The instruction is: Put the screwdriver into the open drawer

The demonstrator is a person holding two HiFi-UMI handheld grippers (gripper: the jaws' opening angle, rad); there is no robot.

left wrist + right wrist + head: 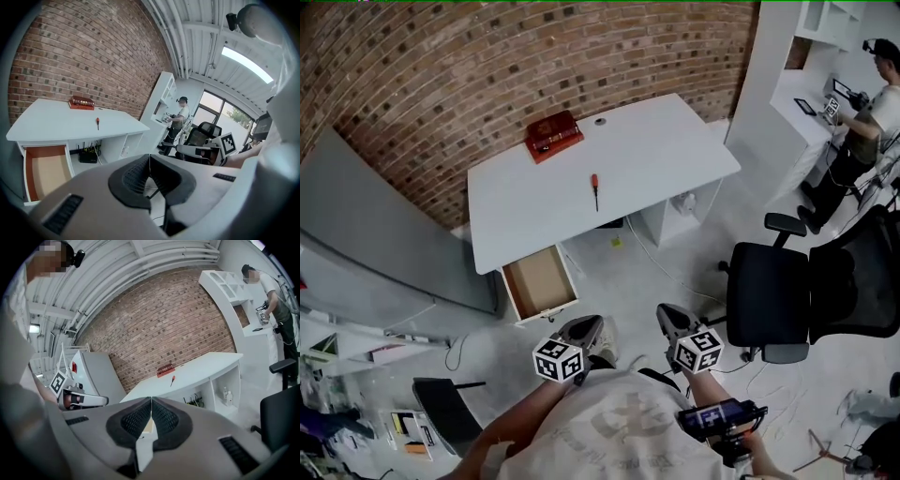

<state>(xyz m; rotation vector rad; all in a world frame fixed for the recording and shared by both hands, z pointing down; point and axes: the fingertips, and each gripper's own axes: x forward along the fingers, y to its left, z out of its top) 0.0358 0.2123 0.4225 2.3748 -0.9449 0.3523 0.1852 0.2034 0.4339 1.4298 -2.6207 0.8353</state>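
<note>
The screwdriver [594,191], red-handled with a dark shaft, lies flat near the middle of the white desk [666,155]. It is well clear of every edge, with bare desktop on all sides. Its handle points toward the brick wall and its tip toward the desk's front edge. A red case [554,135] sits up and to the left of it, close to the wall edge and apart from the tool.

Below the desk's lower-left corner in the head view, the open drawer [536,279] is pulled out over the floor, showing a bare brown bottom. Pale floor lies open between the drawer's front and the two grippers at the bottom of the frame. A grey panel [375,225] leans at the left, near the drawer's side. A black office chair [769,291] stands at the right, well apart from the drawer. A person [872,103] stands at a white counter in the upper right corner.

Both tongs hang low in the frame, well away from the screwdriver, with the drawer between them and the desk. The left gripper [586,324] has its dark pads pressed together with nothing between them. The right gripper [672,317] is likewise closed, its pads meeting along one seam and pinching nothing. Neither touches the desk or the drawer.
</note>
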